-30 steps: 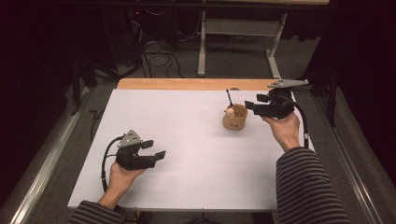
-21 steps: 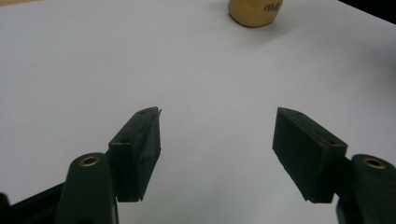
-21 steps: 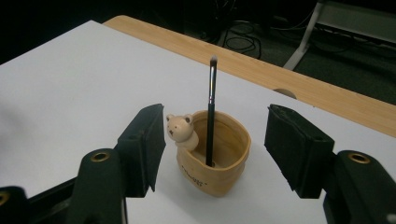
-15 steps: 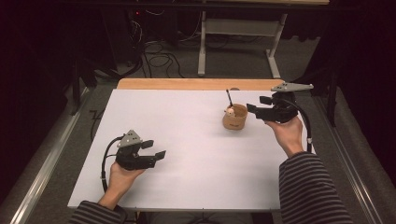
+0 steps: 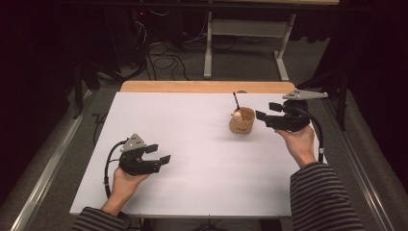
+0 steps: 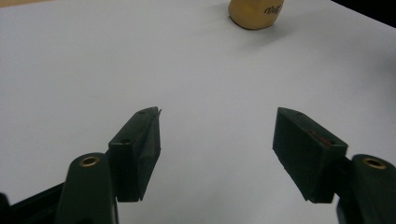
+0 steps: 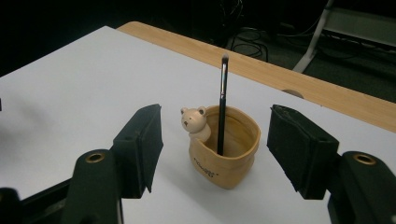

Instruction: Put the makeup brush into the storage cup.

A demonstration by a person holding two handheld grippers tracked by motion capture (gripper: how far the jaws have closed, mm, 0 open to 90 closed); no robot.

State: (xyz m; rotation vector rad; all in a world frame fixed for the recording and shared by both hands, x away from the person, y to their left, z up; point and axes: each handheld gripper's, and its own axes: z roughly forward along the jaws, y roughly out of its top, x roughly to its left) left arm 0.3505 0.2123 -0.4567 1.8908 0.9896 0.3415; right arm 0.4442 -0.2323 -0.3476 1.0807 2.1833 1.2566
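Right gripper view: bear figure (image 7: 194, 122) on cup (image 7: 224, 154).

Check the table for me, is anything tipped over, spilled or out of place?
Nothing stands out. The tan bear cup sits upright on the white table with the dark brush standing in it, leaning only slightly. No spill shows. The right gripper, its jaws just opened, is beside the cup, not touching it; the left gripper is open over bare table.

Left hand-held gripper (image 5: 161, 153): jaws apart, empty, held level at near left.
Right hand-held gripper (image 5: 267, 110): jaws just been opening, wide, nothing gripped, pointing left.
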